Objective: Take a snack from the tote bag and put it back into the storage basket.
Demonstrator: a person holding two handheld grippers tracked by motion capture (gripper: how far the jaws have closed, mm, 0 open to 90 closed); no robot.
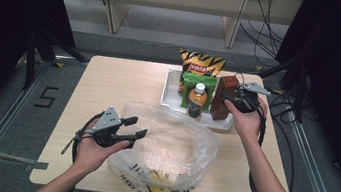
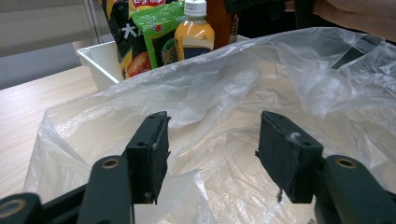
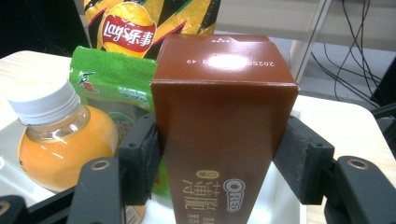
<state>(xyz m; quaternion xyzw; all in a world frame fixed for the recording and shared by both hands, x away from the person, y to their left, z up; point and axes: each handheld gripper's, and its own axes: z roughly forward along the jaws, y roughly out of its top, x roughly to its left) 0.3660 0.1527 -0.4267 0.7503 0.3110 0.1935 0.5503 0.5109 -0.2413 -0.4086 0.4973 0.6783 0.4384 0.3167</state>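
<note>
So I'm at the grab-the-snack stage of bagging these groceries. My right gripper point(image 1: 236, 103) has its jaws on either side of the brown cookie box point(image 3: 219, 130), which stands upright in the white tray point(image 1: 170, 94) at the far side of the table point(image 1: 110, 82), just beside the orange drink bottle point(image 1: 197, 100). In the right gripper view both pads look flush against the box's sides, so I'd call it clamped, jaws wide because the box is wide.

My left gripper point(image 1: 135, 127) hangs open with nothing in it, right at the near rim of the clear plastic bag point(image 1: 176, 147), the pads not pinching any film.

Next up, I reckon: lift the box straight up so it clears the bottle and the green packet point(image 3: 112, 79), then swing it over the bag's mouth. The bag is floppy, so the left one probably needs to hold the rim open.
</note>
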